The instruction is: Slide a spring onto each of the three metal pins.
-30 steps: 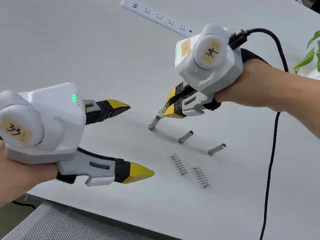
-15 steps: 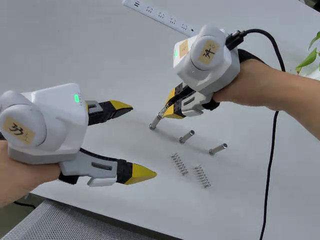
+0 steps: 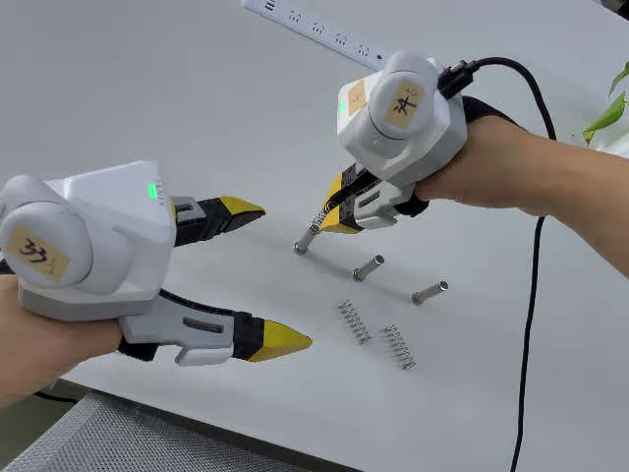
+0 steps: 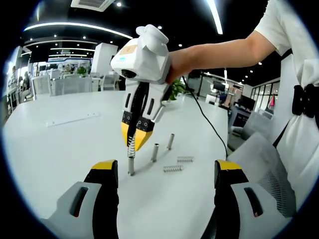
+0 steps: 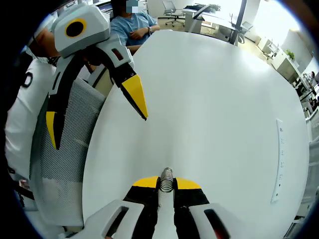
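The right tongs (image 3: pixel 337 219) clamp a spring (image 3: pixel 320 216) atop the end pin (image 3: pixel 305 239) — left tongs (image 3: pixel 286 275) gape wide, empty, over the counter (image 3: pixel 147 88).

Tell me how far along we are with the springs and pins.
Done: nothing seated yet. In hand: the right gripper pinches one spring, its lower end at the first pin's top. Remaining: two bare pins, and two loose springs lying on the table. The left gripper is open.

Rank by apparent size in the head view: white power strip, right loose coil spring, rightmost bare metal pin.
1. White power strip, clearly largest.
2. Loose coil spring and bare metal pin: near alike, so unranked.
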Demonstrator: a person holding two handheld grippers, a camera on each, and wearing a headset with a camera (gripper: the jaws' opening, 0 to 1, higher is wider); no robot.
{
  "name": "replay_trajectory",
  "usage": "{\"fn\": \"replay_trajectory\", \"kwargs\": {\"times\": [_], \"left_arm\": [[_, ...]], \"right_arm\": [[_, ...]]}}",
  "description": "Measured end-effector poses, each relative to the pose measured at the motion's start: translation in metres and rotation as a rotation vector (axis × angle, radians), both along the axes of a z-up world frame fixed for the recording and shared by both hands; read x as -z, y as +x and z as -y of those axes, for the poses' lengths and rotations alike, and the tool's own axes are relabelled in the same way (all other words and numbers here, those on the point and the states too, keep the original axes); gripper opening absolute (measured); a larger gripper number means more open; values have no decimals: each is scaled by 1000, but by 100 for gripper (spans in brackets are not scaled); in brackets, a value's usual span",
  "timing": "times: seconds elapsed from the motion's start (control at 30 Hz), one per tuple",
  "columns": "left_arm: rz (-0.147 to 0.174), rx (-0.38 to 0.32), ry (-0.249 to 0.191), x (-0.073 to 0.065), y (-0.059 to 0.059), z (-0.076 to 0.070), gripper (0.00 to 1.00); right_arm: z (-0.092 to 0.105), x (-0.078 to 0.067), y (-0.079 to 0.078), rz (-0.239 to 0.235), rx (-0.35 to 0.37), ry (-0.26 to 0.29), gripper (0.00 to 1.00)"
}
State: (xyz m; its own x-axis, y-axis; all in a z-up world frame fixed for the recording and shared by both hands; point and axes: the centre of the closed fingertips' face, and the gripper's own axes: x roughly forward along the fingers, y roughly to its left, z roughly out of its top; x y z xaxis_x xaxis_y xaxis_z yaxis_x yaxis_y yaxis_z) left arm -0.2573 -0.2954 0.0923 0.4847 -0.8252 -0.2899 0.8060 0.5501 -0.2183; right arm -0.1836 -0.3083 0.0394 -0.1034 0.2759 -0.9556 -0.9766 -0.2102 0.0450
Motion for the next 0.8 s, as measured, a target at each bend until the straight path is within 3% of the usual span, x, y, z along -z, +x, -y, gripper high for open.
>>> {"fn": "replay_trajectory", "kwargs": {"times": [0.8], "left_arm": [[-5,4,-2,1,1,0,77]], "right_arm": [[0,14,3,-11,-11,-20,7]]}}
